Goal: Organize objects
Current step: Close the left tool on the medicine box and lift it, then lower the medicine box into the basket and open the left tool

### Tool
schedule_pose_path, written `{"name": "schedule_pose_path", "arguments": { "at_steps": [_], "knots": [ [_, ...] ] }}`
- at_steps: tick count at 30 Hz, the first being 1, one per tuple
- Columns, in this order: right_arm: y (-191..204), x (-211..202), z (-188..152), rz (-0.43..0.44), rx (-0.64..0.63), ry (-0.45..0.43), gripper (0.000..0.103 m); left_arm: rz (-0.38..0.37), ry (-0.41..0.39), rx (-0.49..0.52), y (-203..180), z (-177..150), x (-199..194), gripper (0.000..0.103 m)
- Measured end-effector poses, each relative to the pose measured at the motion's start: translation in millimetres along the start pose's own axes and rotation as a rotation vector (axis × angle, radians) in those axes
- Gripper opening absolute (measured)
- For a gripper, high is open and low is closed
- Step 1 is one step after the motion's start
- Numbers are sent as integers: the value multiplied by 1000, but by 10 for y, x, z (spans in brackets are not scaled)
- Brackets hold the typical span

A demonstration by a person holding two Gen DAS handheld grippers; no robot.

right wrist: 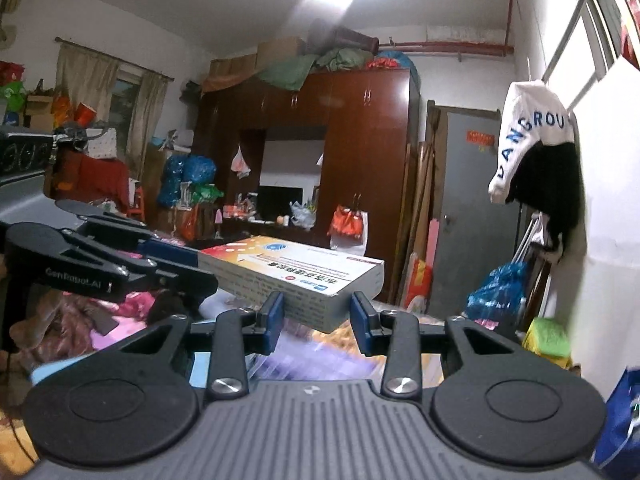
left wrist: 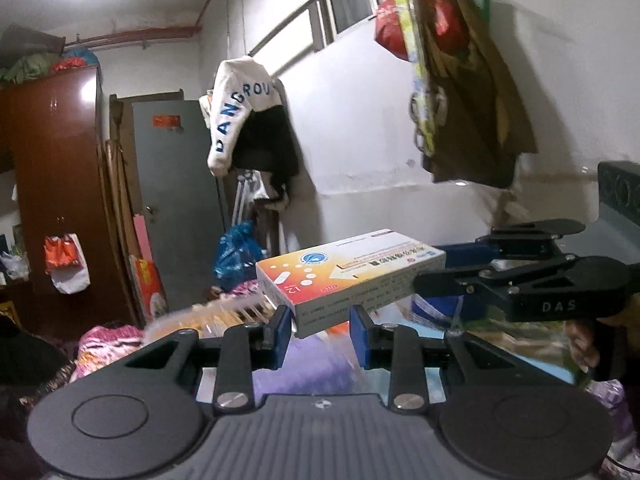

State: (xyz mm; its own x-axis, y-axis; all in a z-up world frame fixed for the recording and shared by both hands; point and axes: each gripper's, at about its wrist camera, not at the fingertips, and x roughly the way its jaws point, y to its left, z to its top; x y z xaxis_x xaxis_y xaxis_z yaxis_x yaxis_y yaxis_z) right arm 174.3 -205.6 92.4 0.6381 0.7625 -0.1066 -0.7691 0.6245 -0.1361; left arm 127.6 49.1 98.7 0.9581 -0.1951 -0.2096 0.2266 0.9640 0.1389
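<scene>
Blurred bed (right wrist: pixel 100 332), pink patterned bedding (left wrist: pixel 104 344)

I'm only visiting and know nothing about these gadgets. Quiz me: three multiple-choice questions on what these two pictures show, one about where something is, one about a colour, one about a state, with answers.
1. Where is the medicine box?
A. Lying on the bed
B. Up in the air between the two grippers
C. On top of the wardrobe

2. What colour are the pads on the gripper fingers?
A. Blue
B. Red
C. Yellow

3. How is the box held?
A. By the left gripper alone
B. By nobody; it lies free
C. By both, the right gripper clamping the other end

Answers:
1 B: each wrist view shows the box lifted clear of the bedding, with the other gripper reaching in from the side.
2 A: the pads are blue in both views.
3 C: each view shows its own fingers on one end and the other gripper's fingers at the far end.
</scene>
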Motion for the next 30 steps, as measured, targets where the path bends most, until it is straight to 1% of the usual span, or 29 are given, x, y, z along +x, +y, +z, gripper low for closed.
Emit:
{"name": "schedule_pose_path", "arguments": {
  "at_steps": [2, 5, 9, 12, 15, 16, 17, 18, 19, 20, 21, 22, 23, 24, 25, 26, 28, 30],
  "knots": [
    [-87, 181, 62, -5, 5, 13, 40, 13, 15, -20, 103, 119, 193, 36],
    [-209, 476, 45, -13, 9, 54, 40, 34, 54, -37, 224, 163, 529, 36],
    [-339, 841, -97, -18, 26, 146, 40, 44, 131, -77, 387, 80, 995, 36],
    [-391, 1020, -223, -22, 46, 193, 40, 53, 196, -89, 449, -22, 1281, 36],
    [-456, 1112, -310, -34, 56, 223, 42, 83, 238, -74, 439, -93, 1477, 36],
    [-456, 1143, -333, -40, 51, 235, 44, 90, 248, -69, 429, -109, 1524, 36],
    [-454, 1153, -338, -46, 45, 253, 48, 97, 256, -61, 417, -122, 1566, 36],
    [-462, 1157, -350, -52, 39, 272, 49, 103, 264, -43, 385, -135, 1612, 37],
    [-441, 1126, -361, -65, 29, 271, 51, 117, 274, -13, 339, -152, 1654, 40],
    [-433, 1071, -373, -90, 27, 257, 56, 142, 276, 24, 282, -165, 1662, 41],
    [-451, 974, -370, -97, 42, 236, 61, 174, 262, 41, 242, -169, 1630, 44],
    [-473, 873, -362, -94, 65, 214, 73, 199, 244, 47, 207, -166, 1564, 54],
    [-496, 756, -354, -96, 90, 188, 83, 208, 221, 44, 169, -166, 1466, 60],
    [-510, 620, -355, -106, 115, 164, 88, 209, 192, 36, 131, -165, 1358, 71],
    [-531, 507, -363, -113, 133, 152, 94, 213, 169, 31, 94, -171, 1236, 79],
    [-535, 391, -388, -112, 145, 148, 98, 224, 153, 23, 55, -193, 1105, 79],
    [-545, 160, -504, -102, 170, 147, 103, 225, 122, 0, -22, -281, 828, 80],
    [-534, -35, -686, -91, 193, 177, 103, 228, 112, -22, -88, -388, 644, 81]
  ]
}}
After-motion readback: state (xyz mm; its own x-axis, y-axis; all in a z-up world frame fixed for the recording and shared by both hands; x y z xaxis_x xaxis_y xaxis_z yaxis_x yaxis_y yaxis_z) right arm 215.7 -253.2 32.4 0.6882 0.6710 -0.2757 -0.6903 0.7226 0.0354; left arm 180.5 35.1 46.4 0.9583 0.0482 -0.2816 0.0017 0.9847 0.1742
